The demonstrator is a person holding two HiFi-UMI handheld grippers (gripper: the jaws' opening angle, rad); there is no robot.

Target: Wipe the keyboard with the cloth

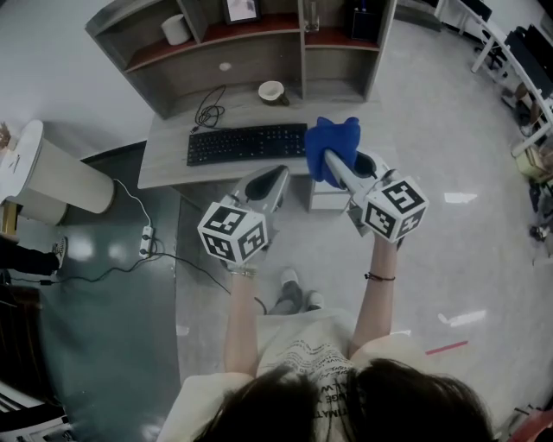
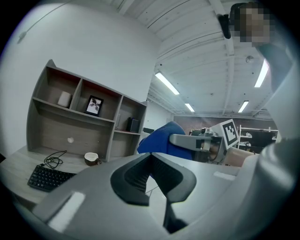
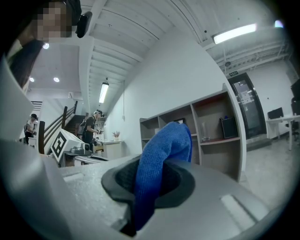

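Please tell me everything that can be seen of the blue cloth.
The blue cloth looks like soft, fuzzy microfibre in plain blue. It is bunched and folded, not spread. The right gripper is shut on its lower part, and the rest stands up past the jaws in a rounded lump. It is held in the air beside the right end of the keyboard; nothing else seems to touch it.

A white cup is sitting on the grey desk near a coiled black cable. In the hutch above, a white roll and a framed picture are standing in neighbouring compartments. A power strip is lying on the floor, left of the desk.
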